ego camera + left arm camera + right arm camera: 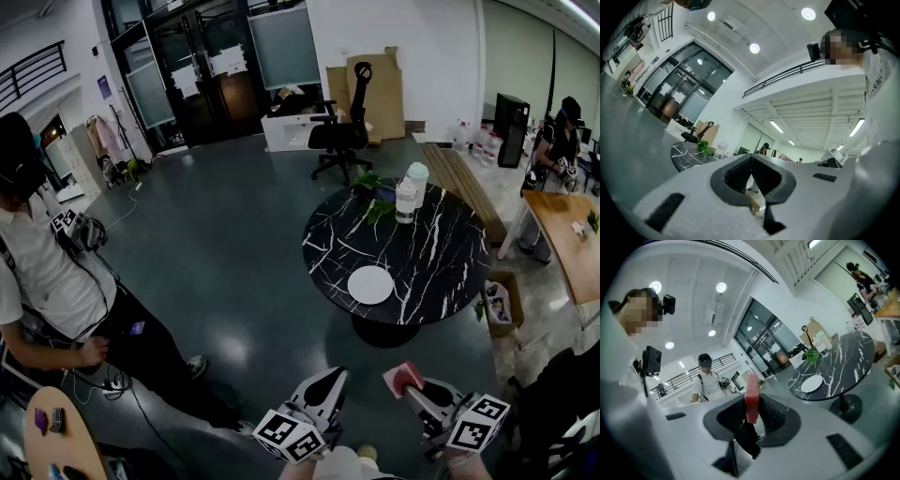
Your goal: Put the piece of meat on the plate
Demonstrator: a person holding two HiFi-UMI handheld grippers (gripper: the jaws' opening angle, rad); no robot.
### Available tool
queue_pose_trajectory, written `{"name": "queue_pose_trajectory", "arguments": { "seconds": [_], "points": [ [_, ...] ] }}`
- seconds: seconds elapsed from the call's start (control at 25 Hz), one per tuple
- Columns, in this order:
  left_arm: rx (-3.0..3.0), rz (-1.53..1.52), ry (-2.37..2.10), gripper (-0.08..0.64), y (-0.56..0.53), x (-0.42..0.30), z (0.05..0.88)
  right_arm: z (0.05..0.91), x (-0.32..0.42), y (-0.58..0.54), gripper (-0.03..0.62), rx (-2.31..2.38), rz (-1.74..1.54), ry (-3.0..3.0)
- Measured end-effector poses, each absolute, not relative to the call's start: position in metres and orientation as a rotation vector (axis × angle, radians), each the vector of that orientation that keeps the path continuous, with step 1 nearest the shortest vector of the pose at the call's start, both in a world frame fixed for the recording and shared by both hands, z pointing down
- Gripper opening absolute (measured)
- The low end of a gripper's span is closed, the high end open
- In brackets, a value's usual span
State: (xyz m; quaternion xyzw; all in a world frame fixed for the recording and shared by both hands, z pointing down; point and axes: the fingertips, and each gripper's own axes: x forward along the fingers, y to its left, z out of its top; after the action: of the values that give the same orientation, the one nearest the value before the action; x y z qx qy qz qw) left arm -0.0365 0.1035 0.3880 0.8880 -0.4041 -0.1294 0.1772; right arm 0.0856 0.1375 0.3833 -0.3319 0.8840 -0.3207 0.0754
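Right gripper [414,384] jaws pinch the red piece of meat [403,378]; left gripper [335,374] jaws are pressed together.

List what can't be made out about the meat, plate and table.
- Meat: its full shape. The right gripper view shows only a thin edge, because the right gripper's pads cover its faces.
- Plate: cannot be found in the left gripper view, where the table is small and nearly edge-on.
- Bottles: their labels are too small to read in the head view.
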Motion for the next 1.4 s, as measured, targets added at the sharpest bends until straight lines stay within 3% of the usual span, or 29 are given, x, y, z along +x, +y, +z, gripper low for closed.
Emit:
{"name": "queue_pose_trajectory", "arguments": {
  "seconds": [0.72, 1.4],
  "points": [
    [2.468, -0.296, -1.089, 0.008, -0.076, -0.028, 0.443, 0.437, 0.089, -0.028, 0.084, -1.093, -1.097, 2.64],
    [2.345, -0.128, -1.142, 0.008, -0.235, -0.063, 0.547, 0.572, 0.057, -0.214, 0.084, -1.204, -1.437, 2.689]
  ]
}}
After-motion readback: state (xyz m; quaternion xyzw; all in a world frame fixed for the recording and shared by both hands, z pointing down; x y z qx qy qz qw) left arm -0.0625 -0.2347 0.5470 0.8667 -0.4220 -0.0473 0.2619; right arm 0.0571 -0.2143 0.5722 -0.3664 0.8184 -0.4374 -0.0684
